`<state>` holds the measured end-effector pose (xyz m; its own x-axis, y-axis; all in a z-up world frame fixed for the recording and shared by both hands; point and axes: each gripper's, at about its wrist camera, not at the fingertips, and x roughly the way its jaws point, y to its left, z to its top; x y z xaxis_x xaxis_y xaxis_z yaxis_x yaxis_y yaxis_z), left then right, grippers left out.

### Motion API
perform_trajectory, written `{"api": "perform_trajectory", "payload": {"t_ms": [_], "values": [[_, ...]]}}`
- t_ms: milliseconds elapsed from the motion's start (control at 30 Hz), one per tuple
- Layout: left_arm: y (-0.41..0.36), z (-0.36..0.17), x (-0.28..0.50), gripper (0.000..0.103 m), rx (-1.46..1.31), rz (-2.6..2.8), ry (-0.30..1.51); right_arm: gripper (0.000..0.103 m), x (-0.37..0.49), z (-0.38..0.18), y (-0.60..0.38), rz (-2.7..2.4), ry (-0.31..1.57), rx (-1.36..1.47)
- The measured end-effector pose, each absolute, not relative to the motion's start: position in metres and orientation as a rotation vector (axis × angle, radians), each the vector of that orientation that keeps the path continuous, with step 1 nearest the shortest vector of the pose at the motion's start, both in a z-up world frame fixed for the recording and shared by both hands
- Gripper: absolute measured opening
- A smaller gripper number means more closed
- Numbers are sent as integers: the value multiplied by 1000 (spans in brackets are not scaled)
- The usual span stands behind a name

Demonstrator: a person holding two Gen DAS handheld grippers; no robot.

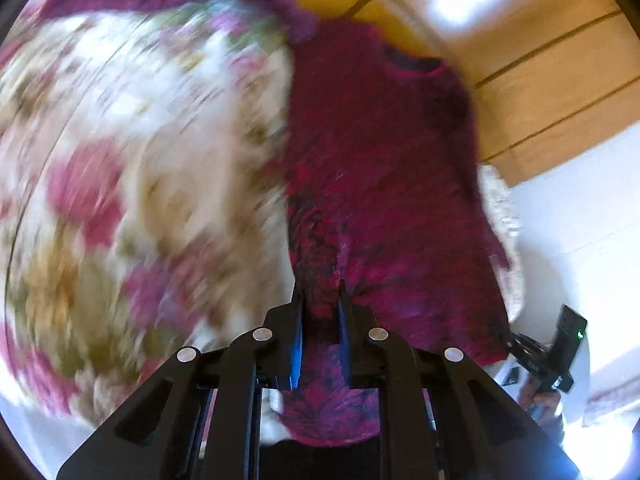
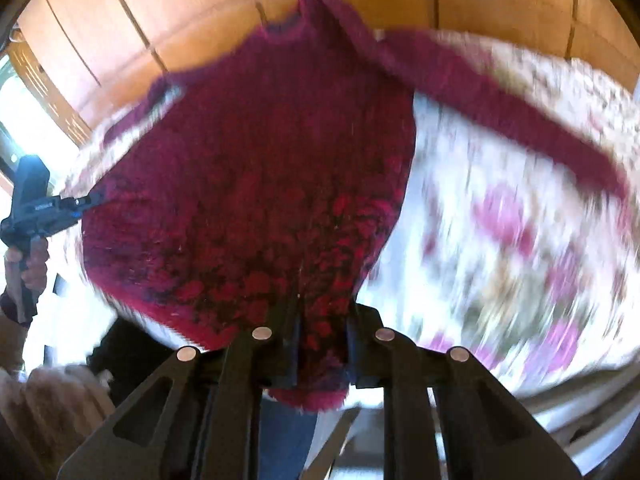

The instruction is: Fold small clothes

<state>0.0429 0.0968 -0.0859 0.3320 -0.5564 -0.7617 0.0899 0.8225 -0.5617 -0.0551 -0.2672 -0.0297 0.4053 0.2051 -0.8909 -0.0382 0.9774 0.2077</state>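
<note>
Black fingers (image 1: 298,312) of the left gripper (image 1: 320,304) sit narrow, pinching the hem of the sweater (image 1: 380,160), cloth bunched right between them. Same story on the other side: the right gripper (image 2: 322,328) is clamped narrow on the hem too, red knit spilling down past its fingers (image 2: 288,332). Sweater (image 2: 260,168) spreads out ahead over the floral bedspread (image 1: 120,160), neckline at the far end, one sleeve (image 2: 500,120) stretched out long across the flowers in the right view. Everything's blurred, the bedspread (image 2: 520,220) most of all. Wooden panels (image 2: 200,12) run behind. Off at the edge of the left view you can spot the right gripper (image 1: 520,344) at the hem's corner; in the right view the left one (image 2: 94,200) touches the sweater's side, a hand (image 2: 28,264) wrapped on its grip.
</note>
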Motion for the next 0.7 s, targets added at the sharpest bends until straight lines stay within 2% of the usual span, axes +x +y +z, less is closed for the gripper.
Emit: {"api": "perform_trajectory", "payload": {"t_ms": [67, 133, 200, 300, 333, 367, 467, 700], "values": [[105, -96, 38, 13, -482, -417, 1173, 15, -56, -37, -275, 152, 1151, 223], [113, -93, 39, 19, -506, -395, 1150, 19, -53, -31, -276, 163, 1145, 230], [114, -81, 40, 30, -455, -348, 1103, 45, -50, -25, -283, 139, 1122, 241], [111, -60, 45, 45, -395, -294, 1009, 60, -40, -14, -308, -10, 1038, 227], [106, -52, 50, 52, -393, -293, 980, 61, -35, -10, -317, -64, 1006, 221], [99, -49, 53, 55, -388, -293, 964, 62, -29, -7, -322, -99, 980, 211], [79, -44, 67, 55, -346, -308, 937, 69, -3, -7, -337, -249, 929, 76], [1, -46, 83, 55, -149, -377, 909, 70, 69, -37, -366, -370, 915, -56]]}}
